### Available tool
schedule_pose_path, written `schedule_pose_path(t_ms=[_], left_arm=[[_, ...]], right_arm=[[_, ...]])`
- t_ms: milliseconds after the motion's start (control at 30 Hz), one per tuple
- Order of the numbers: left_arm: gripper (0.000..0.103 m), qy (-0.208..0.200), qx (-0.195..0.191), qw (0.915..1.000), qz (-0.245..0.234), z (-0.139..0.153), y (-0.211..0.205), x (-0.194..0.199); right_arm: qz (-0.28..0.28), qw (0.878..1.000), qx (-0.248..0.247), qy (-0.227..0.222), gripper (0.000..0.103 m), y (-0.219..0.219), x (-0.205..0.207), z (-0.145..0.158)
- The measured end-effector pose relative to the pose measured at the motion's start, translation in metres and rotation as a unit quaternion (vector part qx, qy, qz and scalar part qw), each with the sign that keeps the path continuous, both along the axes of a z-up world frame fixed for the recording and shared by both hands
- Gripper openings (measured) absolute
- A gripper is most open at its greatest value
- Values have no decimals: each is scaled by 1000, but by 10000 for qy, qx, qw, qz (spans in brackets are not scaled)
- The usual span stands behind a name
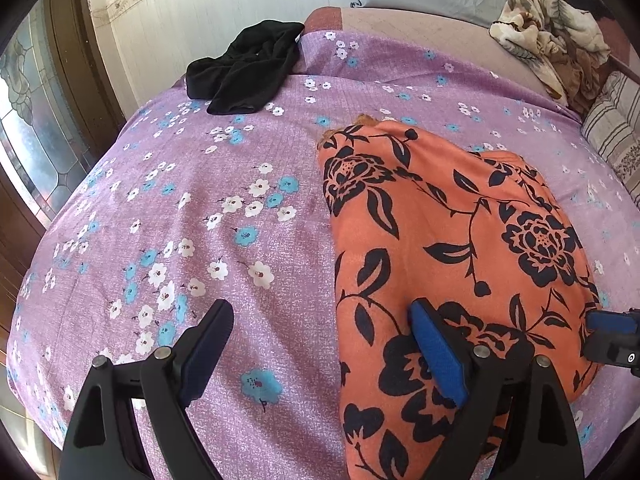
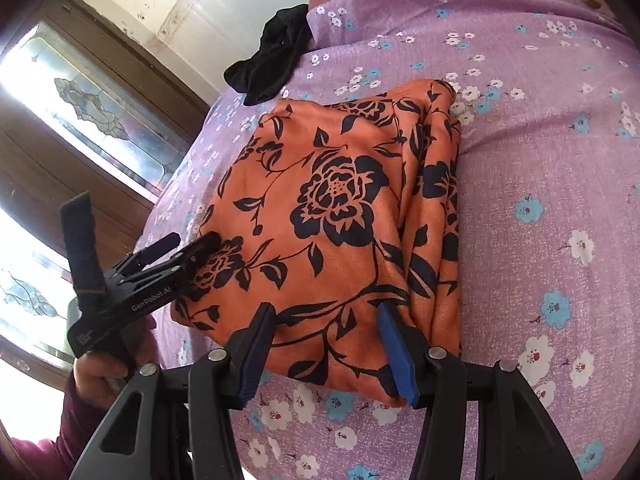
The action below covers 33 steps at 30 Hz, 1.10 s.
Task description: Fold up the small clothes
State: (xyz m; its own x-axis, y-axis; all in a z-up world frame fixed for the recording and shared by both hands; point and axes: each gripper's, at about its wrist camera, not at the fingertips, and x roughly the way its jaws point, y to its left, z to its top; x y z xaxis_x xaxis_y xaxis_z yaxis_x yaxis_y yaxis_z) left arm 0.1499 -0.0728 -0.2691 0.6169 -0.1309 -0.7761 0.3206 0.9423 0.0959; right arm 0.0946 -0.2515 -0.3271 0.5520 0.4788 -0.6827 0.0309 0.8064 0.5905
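Orange floral garment [image 2: 344,216] lies folded on the bed [image 1: 192,208], over the purple flowered sheet; black cloth [image 1: 244,68] sits well apart near the far edge; left claw [image 1: 320,340] released, jaws wide, one finger over the garment's near edge, the other over bare sheet; right claw [image 2: 326,344] released, jaws apart over the garment's near edge, not pinching; left hand [image 2: 100,368] grips its handle.
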Motion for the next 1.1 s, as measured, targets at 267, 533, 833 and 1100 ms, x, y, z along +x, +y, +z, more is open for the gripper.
schedule_pose_path(t_ms=[267,533,833,1100], left_arm=[[90,11,-139,9999,41,11,7,1],[93,63,77,9999,-70,1,2,4],[93,-40,-272,9995,126,14,14,6],[93,-399,-160,9984,364,30,18,4]], right_arm=[[-269,9987,332,-284,57,-20,-1,11],[-45,9999,7,97,55,-7,12,-1],[-610,9975,254,-231,56,-35,3,11],[-1021,9925,-392,-555,56,-42,-5,29]])
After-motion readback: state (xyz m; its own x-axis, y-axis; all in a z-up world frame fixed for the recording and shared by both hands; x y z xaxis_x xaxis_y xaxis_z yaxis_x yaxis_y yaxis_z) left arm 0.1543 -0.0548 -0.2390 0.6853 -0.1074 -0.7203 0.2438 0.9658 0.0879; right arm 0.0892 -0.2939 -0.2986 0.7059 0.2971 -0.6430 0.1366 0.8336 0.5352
